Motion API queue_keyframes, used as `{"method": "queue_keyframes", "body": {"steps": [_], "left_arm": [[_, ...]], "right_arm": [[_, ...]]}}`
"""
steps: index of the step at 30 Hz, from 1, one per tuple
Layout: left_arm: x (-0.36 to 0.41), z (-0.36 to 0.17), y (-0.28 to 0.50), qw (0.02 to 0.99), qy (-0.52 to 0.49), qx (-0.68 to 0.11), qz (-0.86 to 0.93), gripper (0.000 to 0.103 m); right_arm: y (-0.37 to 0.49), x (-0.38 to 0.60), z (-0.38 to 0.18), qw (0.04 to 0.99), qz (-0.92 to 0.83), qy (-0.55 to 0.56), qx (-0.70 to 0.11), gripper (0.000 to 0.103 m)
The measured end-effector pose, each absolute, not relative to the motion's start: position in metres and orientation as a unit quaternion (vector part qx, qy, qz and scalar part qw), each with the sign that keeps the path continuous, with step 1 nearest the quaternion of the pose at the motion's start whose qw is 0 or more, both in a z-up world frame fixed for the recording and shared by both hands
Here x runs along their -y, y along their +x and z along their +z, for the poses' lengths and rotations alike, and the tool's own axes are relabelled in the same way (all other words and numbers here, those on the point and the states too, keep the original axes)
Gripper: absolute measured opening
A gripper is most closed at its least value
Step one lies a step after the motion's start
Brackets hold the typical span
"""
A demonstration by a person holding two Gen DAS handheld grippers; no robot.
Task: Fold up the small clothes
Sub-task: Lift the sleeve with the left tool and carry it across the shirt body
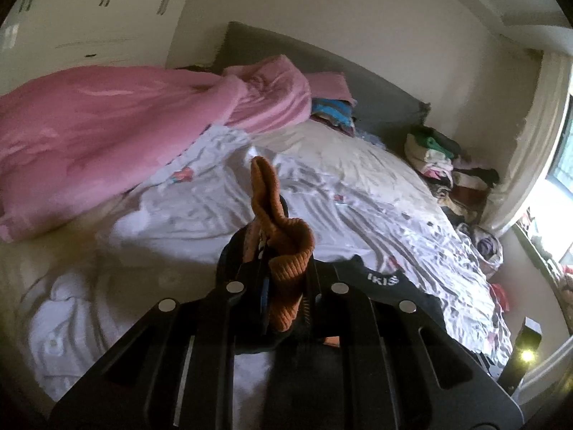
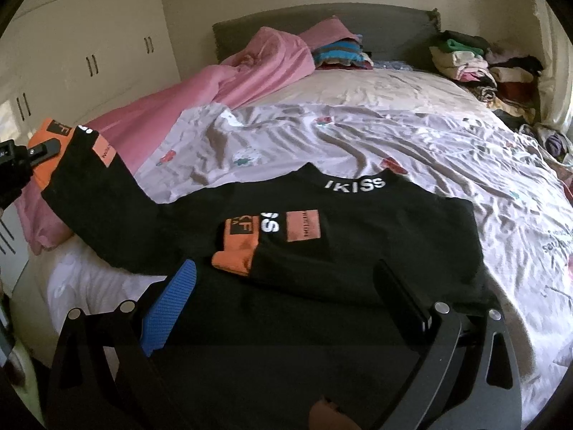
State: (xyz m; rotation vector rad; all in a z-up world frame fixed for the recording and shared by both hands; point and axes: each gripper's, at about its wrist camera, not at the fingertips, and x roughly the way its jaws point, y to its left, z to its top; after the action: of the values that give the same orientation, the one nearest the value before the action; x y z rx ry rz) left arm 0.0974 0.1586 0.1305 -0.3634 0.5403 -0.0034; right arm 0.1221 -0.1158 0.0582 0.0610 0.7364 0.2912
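Clamping orange cuff (image 1: 286, 251), left gripper (image 1: 275, 268) jaws together; right gripper (image 2: 286, 286) jaws apart over black sweater (image 2: 358, 251).

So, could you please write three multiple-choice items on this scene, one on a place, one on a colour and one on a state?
1. Where does the pink blanket lie?
A. on the bed's left side, as the right wrist view shows it
B. on top of the black top
C. on the floor

2. What colour is the cuff in the left gripper?
A. green
B. orange
C. white

3. How does the right gripper stand?
A. shut on the collar
B. shut on a sock
C. open, nothing between its fingers

Answers: 1 A, it is heaped along the left edge. 2 B, ribbed orange cloth sticks up between the shut jaws. 3 C, its fingers stand wide apart over the black top.
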Motion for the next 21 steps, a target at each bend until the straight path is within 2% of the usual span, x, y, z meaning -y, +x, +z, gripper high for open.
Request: {"method": "queue_keyframes", "body": {"steps": [21], "left_arm": [[-0.058, 0.11, 0.116, 0.939, -0.146, -0.289, -0.113, 0.007]], "right_arm": [[0.114, 0.206, 0.053, 0.93, 0.06, 0.081, -0.354, 0.099]]}}
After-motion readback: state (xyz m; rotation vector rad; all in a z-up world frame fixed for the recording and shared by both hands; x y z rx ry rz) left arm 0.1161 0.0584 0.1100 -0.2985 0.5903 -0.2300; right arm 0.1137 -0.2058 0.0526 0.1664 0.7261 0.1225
